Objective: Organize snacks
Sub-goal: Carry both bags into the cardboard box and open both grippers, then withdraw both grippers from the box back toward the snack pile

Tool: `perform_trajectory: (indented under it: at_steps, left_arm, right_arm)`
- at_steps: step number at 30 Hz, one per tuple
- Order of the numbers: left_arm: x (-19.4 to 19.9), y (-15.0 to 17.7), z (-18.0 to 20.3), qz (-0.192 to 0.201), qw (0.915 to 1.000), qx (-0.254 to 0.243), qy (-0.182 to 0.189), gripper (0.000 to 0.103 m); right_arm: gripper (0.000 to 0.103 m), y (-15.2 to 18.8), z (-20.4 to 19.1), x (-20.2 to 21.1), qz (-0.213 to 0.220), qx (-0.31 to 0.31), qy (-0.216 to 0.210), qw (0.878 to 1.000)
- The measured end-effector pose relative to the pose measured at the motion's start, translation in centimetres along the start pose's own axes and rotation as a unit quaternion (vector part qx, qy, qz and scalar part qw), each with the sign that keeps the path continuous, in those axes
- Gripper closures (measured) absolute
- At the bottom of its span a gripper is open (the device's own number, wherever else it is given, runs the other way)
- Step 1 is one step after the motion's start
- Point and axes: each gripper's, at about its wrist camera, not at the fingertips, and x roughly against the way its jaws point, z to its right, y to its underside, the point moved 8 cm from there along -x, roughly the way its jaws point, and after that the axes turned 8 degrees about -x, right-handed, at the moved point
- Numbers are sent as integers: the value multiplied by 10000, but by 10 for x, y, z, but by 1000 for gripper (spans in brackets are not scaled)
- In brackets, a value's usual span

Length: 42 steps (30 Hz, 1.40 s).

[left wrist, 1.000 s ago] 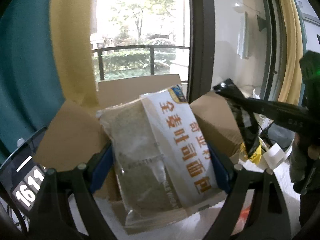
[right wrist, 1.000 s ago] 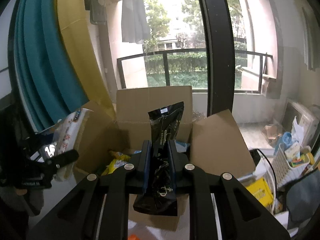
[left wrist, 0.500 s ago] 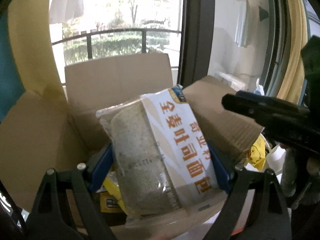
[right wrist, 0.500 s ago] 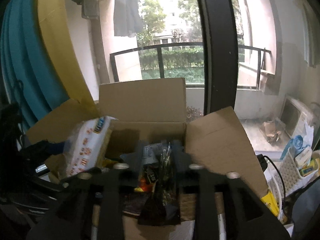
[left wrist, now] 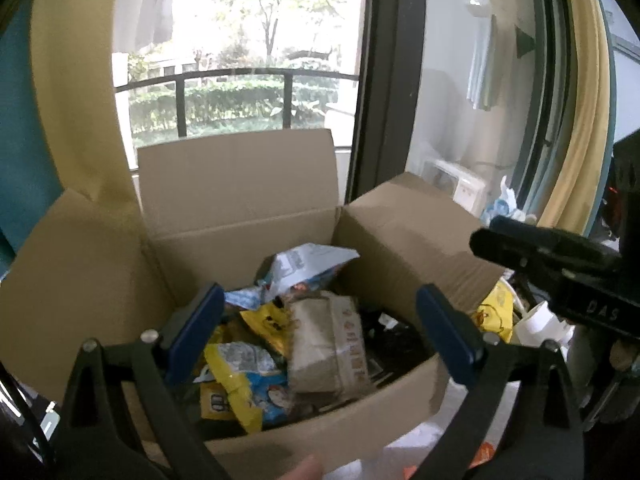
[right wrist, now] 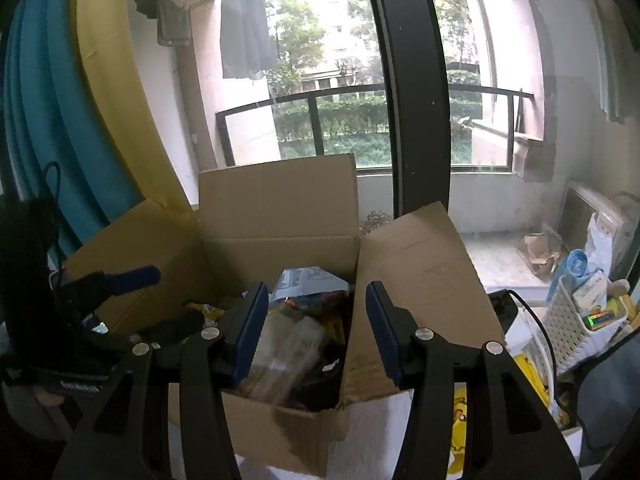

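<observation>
An open cardboard box (left wrist: 240,220) (right wrist: 280,208) stands in front of both grippers, with several snack packets inside. The bread bag (left wrist: 328,344) (right wrist: 288,352) with orange print lies flat in the box among yellow and blue packets (left wrist: 240,376). A black packet (left wrist: 400,340) rests at the box's right side. My left gripper (left wrist: 318,294) hangs over the box with its jaws opening and nothing between them. Above the box's near right part, my right gripper (right wrist: 314,292) has its jaws opening too, and they hold nothing. Each gripper shows in the other's view.
The box's four flaps stand up and out. A dark window post (right wrist: 416,100) rises behind the box. A white slotted basket (right wrist: 580,320) and a yellow bag (left wrist: 496,312) sit to the right. Teal and yellow curtains (right wrist: 60,100) hang at left.
My left gripper let go of the bread bag, which now lies in the box. My right gripper opened and the black packet dropped in. Both grippers came closer to the box.
</observation>
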Motion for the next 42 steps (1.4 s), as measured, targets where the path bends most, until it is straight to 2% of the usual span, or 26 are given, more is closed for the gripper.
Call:
perform_trajectory:
  at_steps: [12,27,34,36,38,42]
  left_arm:
    - [58,7,19,215,9997,-63,70,5]
    - [120,48,51,310,9990,-196,248,5]
    - [143,72,59,282,9990,-146,317,5]
    - [149,78,62,273,9989,-134,351,5]
    - [155,85,66,266,9988,-153,374,5]
    - [166,100,72,243,9987,-148,415,5]
  right_arm:
    - [49,12,-6,41,56,-104,68,9999]
    - [49,48,-10,97,14,-243,141,9996]
    - [49,69,-18,134,-6,-79,264,9996]
    - [48,74,-19,144,8,-63,288,9996]
    - [42,81,-21,154,14,-67,301,9995]
    - [36,99,-24,163,-98,-125,316,9994]
